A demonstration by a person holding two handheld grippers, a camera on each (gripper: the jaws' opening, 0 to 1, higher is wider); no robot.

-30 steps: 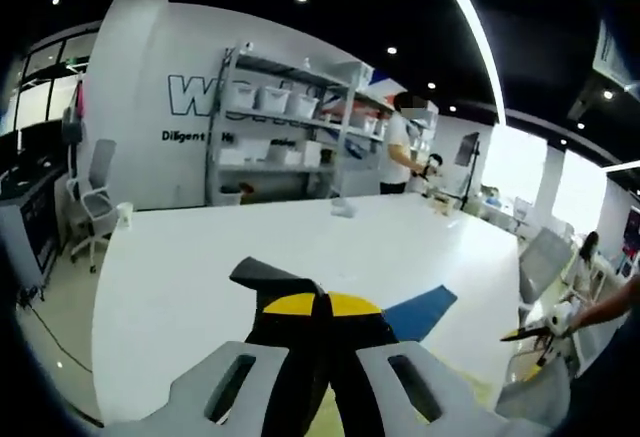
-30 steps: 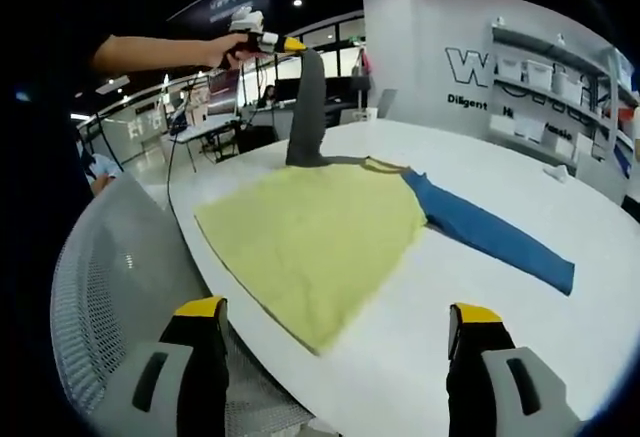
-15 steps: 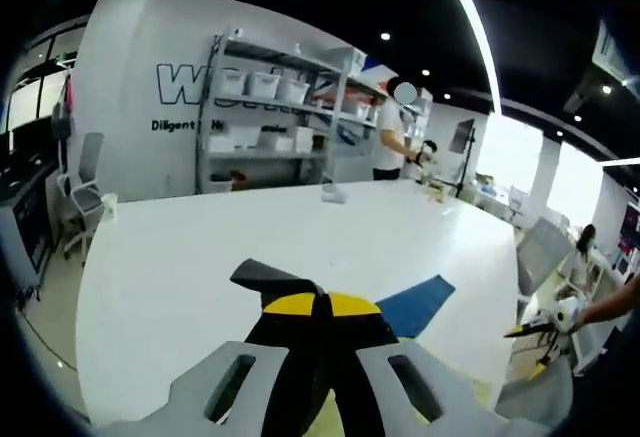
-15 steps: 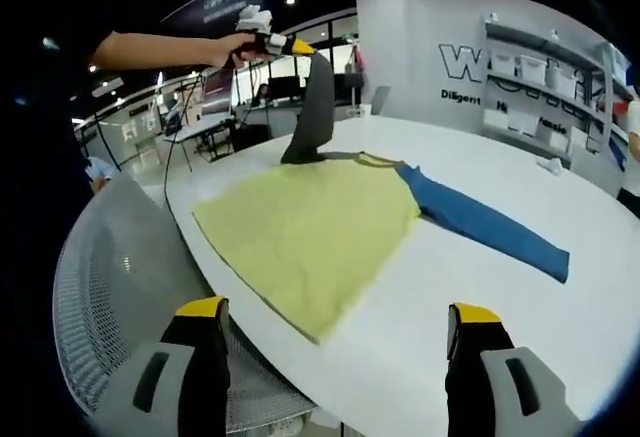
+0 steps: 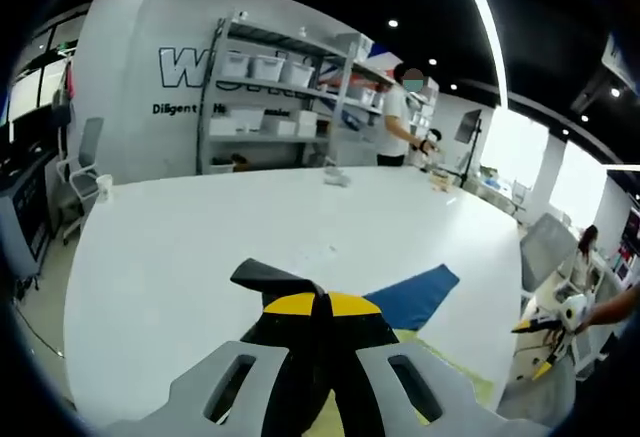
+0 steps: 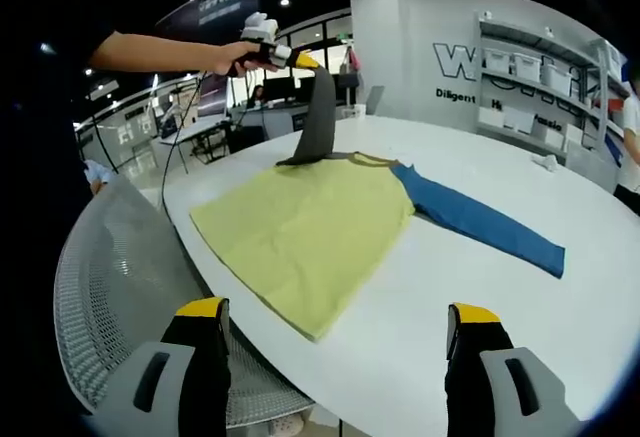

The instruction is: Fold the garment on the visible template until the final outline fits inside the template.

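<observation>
— Where was the garment (image 6: 310,237), and who had hold of it?

— It lay spread on the white surface (image 6: 560,327), yellow body toward the near edge, blue sleeve (image 6: 480,222) running away to the right. The left gripper (image 6: 300,60) was clamped on the grey sleeve (image 6: 320,112) and held it up above the far shoulder. In the left gripper view the jaws met tight on that dark cloth (image 5: 268,279).

— And the right gripper (image 6: 335,342)?

— Jaws wide apart, holding nothing, off the near edge of the surface over a mesh chair (image 6: 110,307). The garment lay straight ahead of it, and the blue sleeve's long axis ran away to its right. I judged the right one nearer that sleeve.

— Any template?

— I couldn't make one out.

— Writing?

— Big letters on the far wall (image 5: 190,67), cut off by shelving (image 5: 285,97), starting with "W"; below them, "Diligent".
</observation>
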